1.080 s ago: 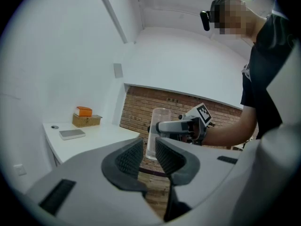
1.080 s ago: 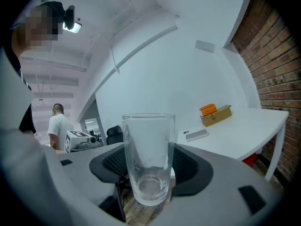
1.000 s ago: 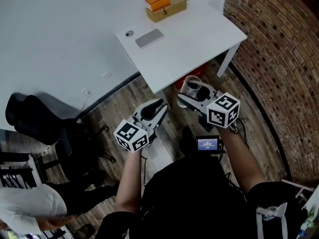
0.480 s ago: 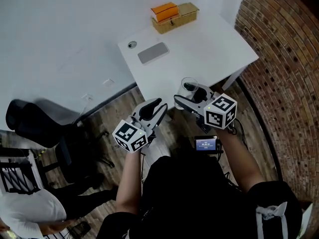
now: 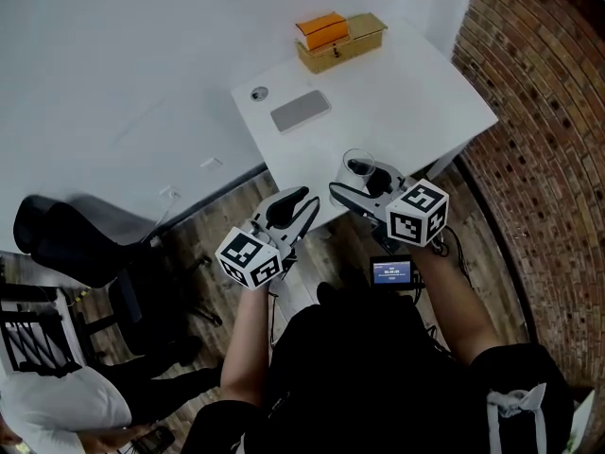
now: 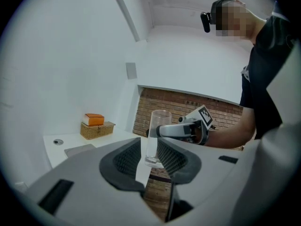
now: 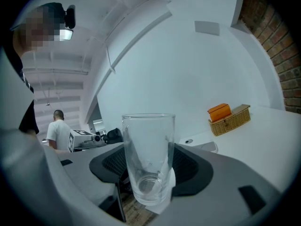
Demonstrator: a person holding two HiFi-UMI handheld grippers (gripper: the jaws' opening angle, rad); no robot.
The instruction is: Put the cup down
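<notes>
A clear, empty glass cup (image 7: 148, 159) stands upright between the pads of my right gripper (image 7: 149, 173), which is shut on its lower half. In the head view the cup (image 5: 357, 166) hangs in the air by the near edge of the white table (image 5: 406, 112), with the right gripper (image 5: 357, 185) just below that edge. My left gripper (image 5: 298, 206) is beside it to the left, over the wooden floor. The left gripper (image 6: 149, 157) has a narrow gap between its jaws and nothing in it. Through that gap I see the cup (image 6: 160, 126) further off.
At the table's far end, an orange box (image 5: 321, 28) sits on a wicker basket (image 5: 342, 41). Nearer lie a grey flat pad (image 5: 301, 111) and a small round disc (image 5: 258, 94). A brick wall (image 5: 548, 112) curves along the right. A black chair (image 5: 85, 253) and a person (image 5: 57, 414) are at left.
The table has drawn closer, and the cup now reaches its near edge instead of hanging over the floor. The right gripper's hold on the cup is unchanged.
</notes>
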